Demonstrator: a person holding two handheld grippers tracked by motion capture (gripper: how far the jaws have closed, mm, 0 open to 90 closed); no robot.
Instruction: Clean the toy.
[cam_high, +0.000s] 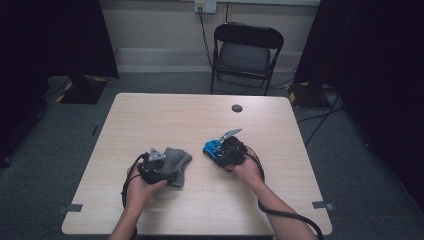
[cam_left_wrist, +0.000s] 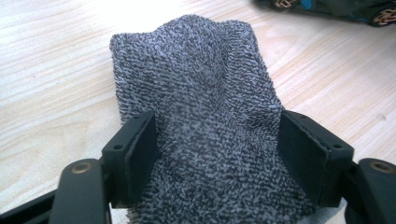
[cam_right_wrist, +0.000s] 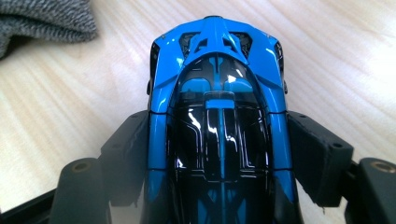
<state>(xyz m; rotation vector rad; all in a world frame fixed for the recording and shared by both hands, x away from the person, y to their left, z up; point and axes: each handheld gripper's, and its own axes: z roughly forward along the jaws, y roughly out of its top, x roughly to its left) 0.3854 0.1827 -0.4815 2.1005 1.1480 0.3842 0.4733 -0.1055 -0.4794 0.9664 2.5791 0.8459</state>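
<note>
Nearest the table (cam_high: 150, 210) edge, a grey cloth (cam_left_wrist: 205, 116) is straddled by the left gripper (cam_high: 159, 161), its jaws apart around the bunched fabric — apparently to gather it. Slightly farther, a blue toy car (cam_right_wrist: 217, 116) is clamped flank to flank by the right gripper (cam_high: 222, 150) — presumably held steady; beyond stands a chair (cam_high: 246, 52).
</note>
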